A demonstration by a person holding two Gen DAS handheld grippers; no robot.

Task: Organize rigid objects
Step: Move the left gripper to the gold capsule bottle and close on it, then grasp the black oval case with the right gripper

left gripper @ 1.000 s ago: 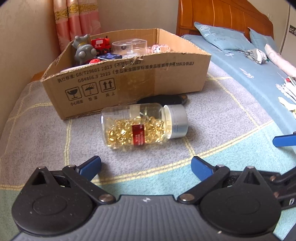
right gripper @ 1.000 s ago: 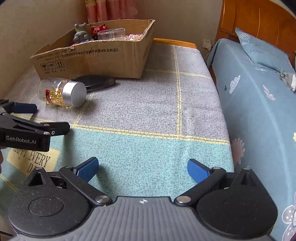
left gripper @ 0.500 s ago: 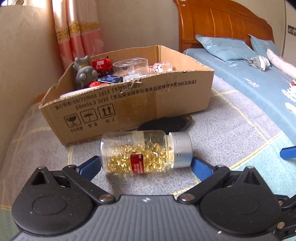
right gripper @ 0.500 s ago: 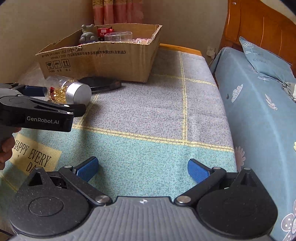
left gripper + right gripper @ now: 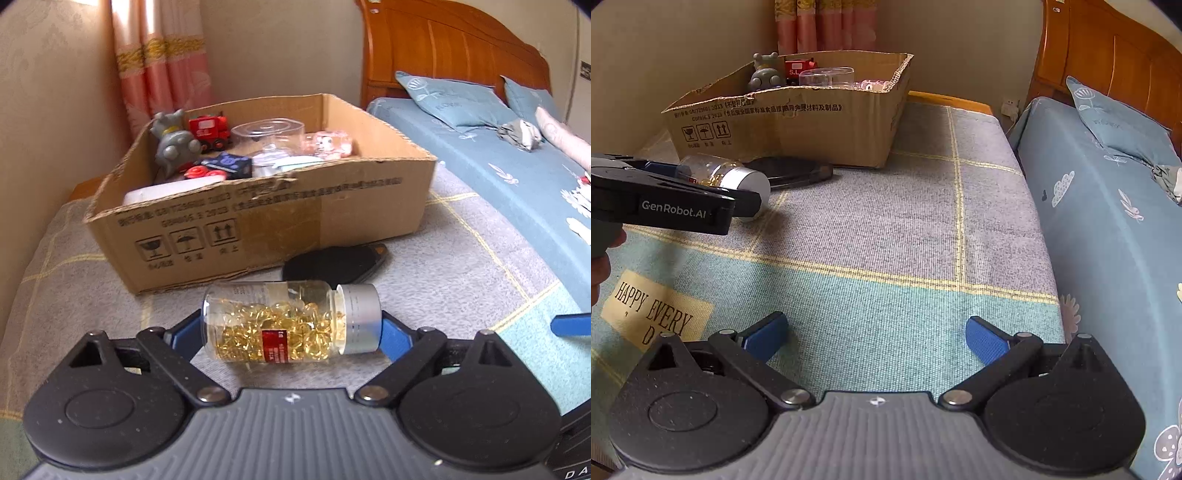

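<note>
Left wrist view: left gripper (image 5: 291, 328) closing round lying pill bottle (image 5: 284, 323); black disc (image 5: 332, 264), cardboard box (image 5: 280, 218) right behind. Right gripper (image 5: 877, 334) wide open, empty, over blanket (image 5: 905, 229).

"GenRobot.AI" on left tongs (image 5: 679, 173); "HAPPY EVERY D…" on blanket (image 5: 886, 236); "S.L" on red toy (image 5: 798, 68)

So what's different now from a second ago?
The left gripper moved forward until the bottle of gold capsules lay between its blue fingers, and its jaws are closing on the two ends. The bottle hasn't been lifted. The right gripper stayed open over the blanket. The cardboard box and the black thing beside it didn't move.
</note>
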